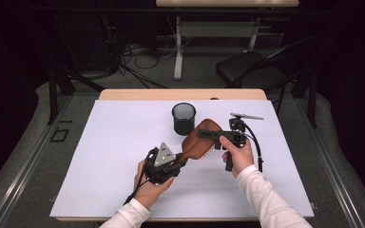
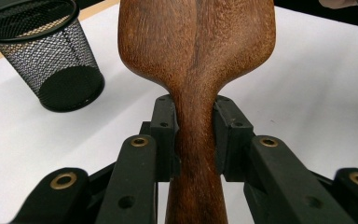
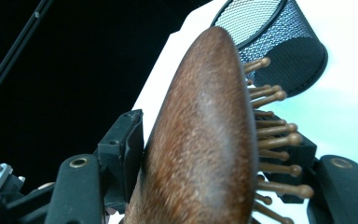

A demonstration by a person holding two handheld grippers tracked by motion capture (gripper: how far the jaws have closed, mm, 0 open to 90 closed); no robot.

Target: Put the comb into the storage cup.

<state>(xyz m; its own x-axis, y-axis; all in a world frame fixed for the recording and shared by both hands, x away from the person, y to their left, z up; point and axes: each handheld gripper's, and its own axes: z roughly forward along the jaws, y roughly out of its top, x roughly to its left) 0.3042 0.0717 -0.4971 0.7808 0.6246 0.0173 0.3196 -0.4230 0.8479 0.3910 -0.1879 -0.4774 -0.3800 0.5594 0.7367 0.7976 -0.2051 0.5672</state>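
Above table, hairbrush (image 2: pixel 196 56) between fingers (image 2: pixel 164 135).

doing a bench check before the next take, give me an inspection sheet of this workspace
surface: white sheet over a wooden table.
job's things: brown wooden paddle hairbrush with wooden pins, held above the sheet.
clutter: black wire-mesh cup, upright, apart from the brush.
grippers: left gripper clamps the brush neck; right gripper is around the brush head, left pad on its back, other jaw among the pins.
cables: one trails from each gripper; more on the floor behind.
surroundings: black chair, second desk, dark room.
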